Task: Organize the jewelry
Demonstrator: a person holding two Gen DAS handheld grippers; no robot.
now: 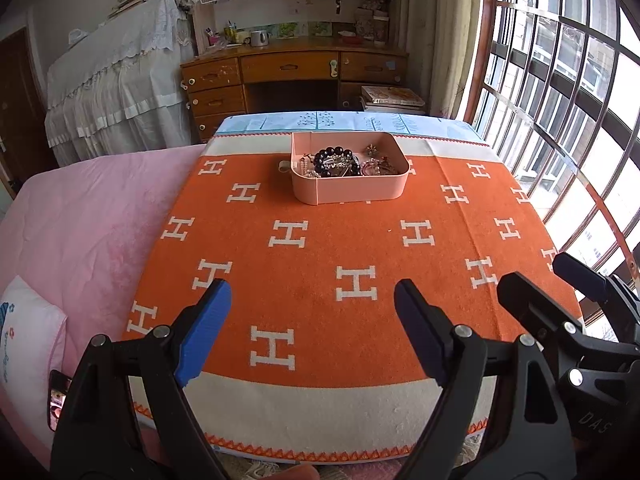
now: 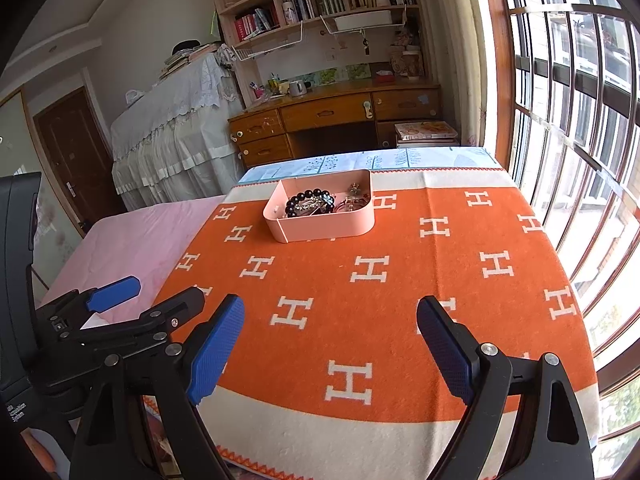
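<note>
**Ana:** Left wrist view: the left gripper [image 1: 312, 304] hangs spread wide and empty above the orange blanket [image 1: 320, 248]. The pink box [image 1: 348, 190] sits at the far end, with the jewelry [image 1: 340, 162] heaped inside.

**Ben:** Right wrist view: the right gripper [image 2: 330, 332] gapes too, holding nothing. The dark bead bracelet [image 2: 308, 200] looks tangled with chains, I think. Whoever reaches in should pinch one strand only and lift slowly.

A pink open box [image 1: 348, 190] lies far on the orange blanket, holding a dark bead bracelet [image 1: 336, 160] among tangled jewelry
</note>
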